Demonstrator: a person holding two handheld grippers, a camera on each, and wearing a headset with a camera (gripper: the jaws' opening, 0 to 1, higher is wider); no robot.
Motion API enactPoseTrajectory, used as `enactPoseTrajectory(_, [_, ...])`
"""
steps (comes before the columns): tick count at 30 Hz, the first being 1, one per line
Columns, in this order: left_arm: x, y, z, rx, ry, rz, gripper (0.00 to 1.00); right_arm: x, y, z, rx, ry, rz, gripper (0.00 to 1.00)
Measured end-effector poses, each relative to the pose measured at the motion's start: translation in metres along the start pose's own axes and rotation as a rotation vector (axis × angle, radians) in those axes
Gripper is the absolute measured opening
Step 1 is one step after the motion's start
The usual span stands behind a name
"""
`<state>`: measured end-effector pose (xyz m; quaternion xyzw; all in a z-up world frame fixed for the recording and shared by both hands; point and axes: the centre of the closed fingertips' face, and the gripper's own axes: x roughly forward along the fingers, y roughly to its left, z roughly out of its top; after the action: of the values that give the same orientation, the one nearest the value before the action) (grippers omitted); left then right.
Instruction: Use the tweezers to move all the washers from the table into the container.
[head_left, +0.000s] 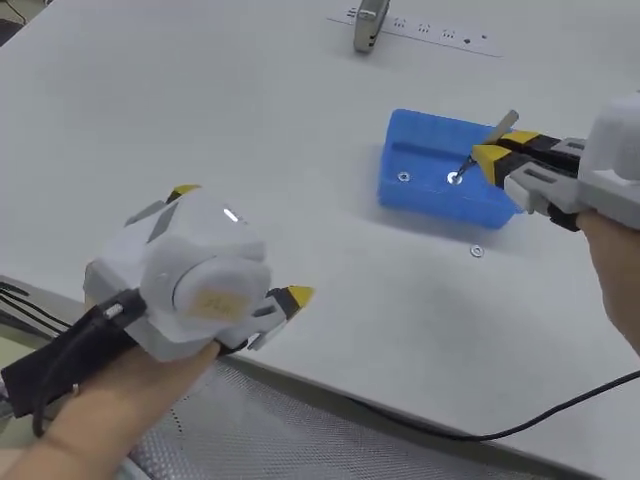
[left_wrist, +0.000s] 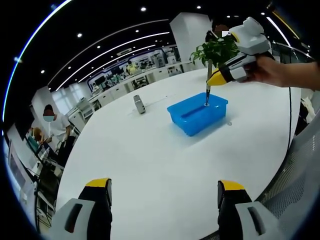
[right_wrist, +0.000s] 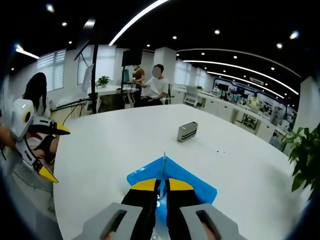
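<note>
The right gripper (head_left: 503, 150), a white handheld body with black jaws tipped in yellow, sits at 3 o'clock in the head view with its jaws pressed together on a pair of thin grey metal tweezers (head_left: 507, 124). The tweezers slant down toward 7 o'clock into the shallow blue plastic container (head_left: 428, 203). Their tips meet a small silver ring washer (head_left: 453, 179) on the container floor, though it is too small to tell whether the tips pinch it or only touch it. A second silver washer (head_left: 403, 177) lies in the container at 9 o'clock from the first. A third washer (head_left: 476, 251) lies on the white table (head_left: 300, 120), just outside the container at its 5 o'clock corner. The left gripper (head_left: 240, 243) is at 8 o'clock, well apart from the container, its yellow-tipped jaws spread wide with nothing between them. At 12 o'clock stand an upright brushed-metal block (head_left: 370, 25) and a flat white power strip (head_left: 425, 30), whose dark marks are too small to read. In the right gripper view the tweezers (right_wrist: 164, 170) rise as a thin line from the closed jaws over the container (right_wrist: 200, 187).
</note>
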<state>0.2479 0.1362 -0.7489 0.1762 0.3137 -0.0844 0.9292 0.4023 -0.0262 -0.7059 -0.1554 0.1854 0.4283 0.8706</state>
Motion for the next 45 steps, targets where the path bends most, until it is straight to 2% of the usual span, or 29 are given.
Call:
enactPoseTrajectory(10, [0.001,-0.003,-0.002,0.008,0.008,-0.011,0.89,0.026,-0.016,-0.021,0.002,0.059,-0.03,0.02])
enactPoseTrajectory(17, [0.001,-0.004,-0.003,0.012,0.015,-0.016,0.89,0.038,-0.018,-0.031,0.025,0.085,-0.031,0.02])
enactPoseTrajectory(27, [0.001,-0.003,-0.004,0.014,0.021,-0.015,0.89,0.043,-0.016,-0.043,0.044,0.113,-0.023,0.02])
enactPoseTrajectory(45, [0.001,-0.002,-0.006,0.016,0.029,-0.011,0.89,0.037,-0.015,-0.046,0.06,0.117,-0.029,0.02])
